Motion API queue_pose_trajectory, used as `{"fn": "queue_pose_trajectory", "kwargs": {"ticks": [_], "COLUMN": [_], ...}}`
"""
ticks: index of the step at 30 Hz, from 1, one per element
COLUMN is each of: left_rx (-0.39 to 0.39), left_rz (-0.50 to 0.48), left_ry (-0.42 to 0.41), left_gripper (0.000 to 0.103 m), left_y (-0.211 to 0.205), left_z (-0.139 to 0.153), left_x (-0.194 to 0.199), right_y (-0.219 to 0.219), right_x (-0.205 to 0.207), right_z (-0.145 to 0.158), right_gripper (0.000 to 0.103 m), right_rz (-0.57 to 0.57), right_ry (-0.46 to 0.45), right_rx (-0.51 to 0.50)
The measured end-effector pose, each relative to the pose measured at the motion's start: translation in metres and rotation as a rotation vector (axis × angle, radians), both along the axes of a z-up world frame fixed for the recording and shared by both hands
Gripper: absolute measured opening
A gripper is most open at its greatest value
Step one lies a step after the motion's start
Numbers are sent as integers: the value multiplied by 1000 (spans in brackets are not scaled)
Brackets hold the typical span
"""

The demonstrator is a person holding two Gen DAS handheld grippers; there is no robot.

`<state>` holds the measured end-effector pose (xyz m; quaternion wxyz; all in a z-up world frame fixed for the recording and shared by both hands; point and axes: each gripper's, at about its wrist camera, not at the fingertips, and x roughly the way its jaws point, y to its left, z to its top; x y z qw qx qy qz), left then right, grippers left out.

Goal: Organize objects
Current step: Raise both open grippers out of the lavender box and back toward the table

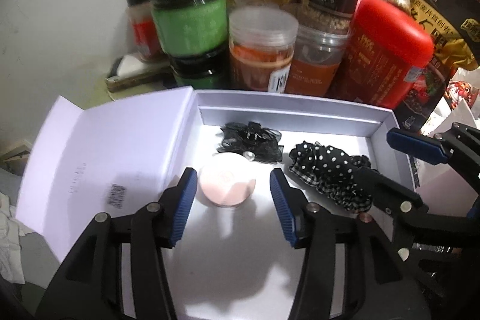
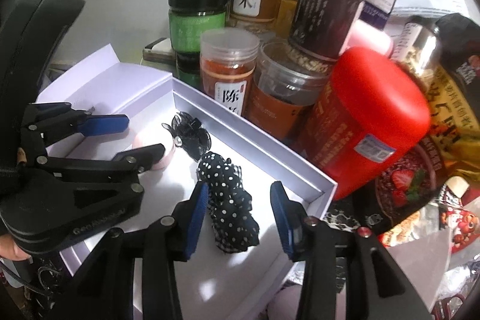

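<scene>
Left gripper [image 1: 234,191] spread wide around round pink compact [image 1: 227,183], right gripper [image 2: 240,215] spread over black polka-dot fabric scrunchie [image 2: 231,200], both inside shallow white cardboard box [image 1: 288,107]

We record the left gripper [image 1: 234,189] with its jaws set wide apart, both blue-padded fingers [image 1: 189,191] level and reaching forward, gripping nothing. We record the right gripper [image 2: 238,210] likewise spread, its blue pads [image 2: 198,209] parted and not clamped on anything. Both units sit side by side, angled downward, the right one just beside the left on its right flank. In the right wrist view, a fingertip of the person's left hand [image 2: 12,251] shows at the left unit's black body.
</scene>
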<state>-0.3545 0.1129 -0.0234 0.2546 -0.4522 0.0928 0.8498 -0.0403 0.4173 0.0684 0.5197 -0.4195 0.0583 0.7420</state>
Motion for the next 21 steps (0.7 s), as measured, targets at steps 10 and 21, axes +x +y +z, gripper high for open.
{"fn": "queue_pose_trajectory", "kwargs": {"ticks": [10,21], "left_rx": [37,54], "left_rz": [45,54], "left_ry": [59,120], "left_gripper": [50,63], "left_y": [-19,-33], "left_z": [49,88], "left_x": [27,63], "right_y": [-29,-66], "right_x": [-8,1], "right_z": [39,65], "right_gripper": [53,65], "right_rz": [16,25], "right_ry": [31,55], "right_rx": [68,118]}}
